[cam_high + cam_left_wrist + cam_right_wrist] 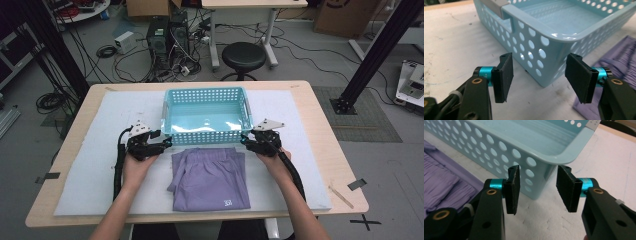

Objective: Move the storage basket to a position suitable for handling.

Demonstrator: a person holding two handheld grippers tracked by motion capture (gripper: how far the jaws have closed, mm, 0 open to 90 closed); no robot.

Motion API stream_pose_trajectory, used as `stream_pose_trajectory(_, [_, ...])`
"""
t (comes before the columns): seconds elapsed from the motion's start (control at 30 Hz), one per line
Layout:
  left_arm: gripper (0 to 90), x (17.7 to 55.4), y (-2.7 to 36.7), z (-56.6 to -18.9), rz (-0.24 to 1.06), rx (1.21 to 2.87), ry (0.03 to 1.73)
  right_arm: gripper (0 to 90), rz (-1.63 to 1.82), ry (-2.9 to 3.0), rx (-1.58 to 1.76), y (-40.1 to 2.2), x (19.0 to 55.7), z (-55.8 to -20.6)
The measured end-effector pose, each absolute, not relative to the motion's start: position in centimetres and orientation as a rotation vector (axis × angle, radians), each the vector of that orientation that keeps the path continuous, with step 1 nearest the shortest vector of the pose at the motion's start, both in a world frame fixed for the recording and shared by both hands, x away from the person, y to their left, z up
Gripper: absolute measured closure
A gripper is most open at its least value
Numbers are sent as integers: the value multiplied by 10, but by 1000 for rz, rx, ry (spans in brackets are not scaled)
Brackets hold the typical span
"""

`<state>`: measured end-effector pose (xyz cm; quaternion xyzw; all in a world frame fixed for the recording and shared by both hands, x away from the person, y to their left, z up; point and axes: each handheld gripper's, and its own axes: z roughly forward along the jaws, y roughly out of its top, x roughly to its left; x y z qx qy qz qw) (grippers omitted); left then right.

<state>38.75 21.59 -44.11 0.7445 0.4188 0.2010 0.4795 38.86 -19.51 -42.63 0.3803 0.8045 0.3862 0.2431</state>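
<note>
A light blue perforated basket (205,136) stands at the middle of the table with nothing visible in it. A folded purple garment (210,177) lies flat just in front of it, on the person's side. My left gripper (167,143) is open at the basket's near left corner, its jaws pointing toward it. In the left gripper view the basket's corner (554,32) stands a little beyond the pads (504,77), and the garment (621,57) lies at the right. My right gripper (243,141) is open at the near right corner, the basket's rim (549,157) just past its pads (567,190) and the garment (441,185) to its left.
A white mat (100,165) covers most of the wooden table (325,150). Behind the far edge stands a black stool (243,56), with computer towers (167,35) and loose cables on the floor. Black frame posts (380,50) rise at both sides.
</note>
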Motion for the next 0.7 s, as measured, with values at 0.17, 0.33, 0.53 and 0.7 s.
stream_pose_trajectory(0.17, [449, 396, 212, -440, 528, 1821, 1028, 638, 1063, 2175, 1080, -196, 392, -424])
stream_pose_trajectory(0.33, [452, 399, 213, -442, 570, 1799, 1037, 635, 1065, 2160, 1105, -192, 398, -425])
stream_pose_trajectory(0.53, [421, 402, 215, -439, 583, 1811, 1056, 509, 1048, 2139, 1132, -190, 398, -423])
stream_pose_trajectory(0.7, [373, 390, 222, -432, 618, 1797, 1059, 433, 1121, 2078, 1163, -202, 385, -413])
